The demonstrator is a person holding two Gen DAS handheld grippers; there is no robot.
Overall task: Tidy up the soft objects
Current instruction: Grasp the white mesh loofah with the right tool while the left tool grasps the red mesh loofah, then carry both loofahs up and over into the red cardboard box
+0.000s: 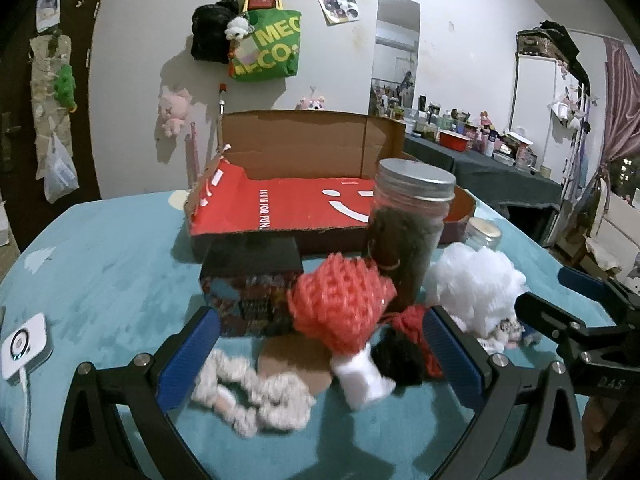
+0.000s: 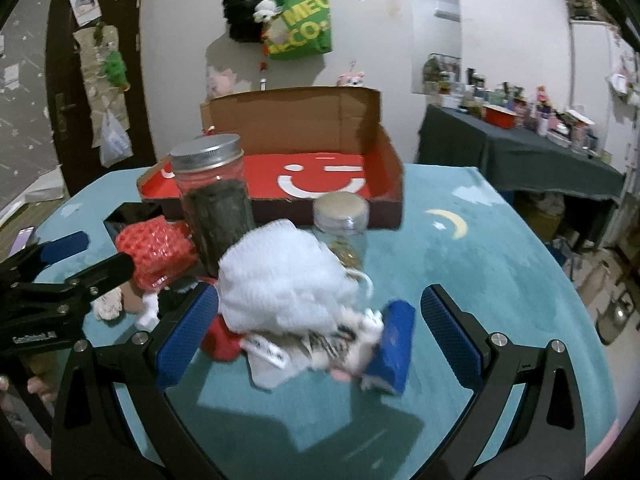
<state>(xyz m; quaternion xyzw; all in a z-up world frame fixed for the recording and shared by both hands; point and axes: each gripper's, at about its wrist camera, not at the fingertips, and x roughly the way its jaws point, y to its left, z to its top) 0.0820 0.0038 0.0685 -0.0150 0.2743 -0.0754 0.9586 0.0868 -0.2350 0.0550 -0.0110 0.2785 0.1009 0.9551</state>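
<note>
Hovering with jaws spread and empty: left gripper (image 1: 320, 344) over the red knit piece (image 1: 340, 300), right gripper (image 2: 320, 332) over the white puff (image 2: 280, 276). Nothing yet in the far cardboard box (image 2: 384, 152); whole near pile left to sort.

Both cameras ride low over the teal table (image 1: 100, 248), each looking forward along its own blue-padded fingers toward the far wall at 12 o'clock. The left view sits close behind the red knit (image 1: 340, 304), with the open box (image 1: 288, 204) straight ahead and the right gripper (image 1: 560, 300) poking in at 3 o'clock. The right view stands a little further right, close on the white puff (image 2: 280, 276), with the left gripper (image 2: 80, 256) entering at 9 o'clock. They share the box (image 2: 320, 176), the tall jar (image 1: 408, 232) (image 2: 216, 208), the puff (image 1: 476, 284), the knit (image 2: 156, 248) and the green bag (image 1: 268, 48) (image 2: 300, 28) on the wall.
</note>
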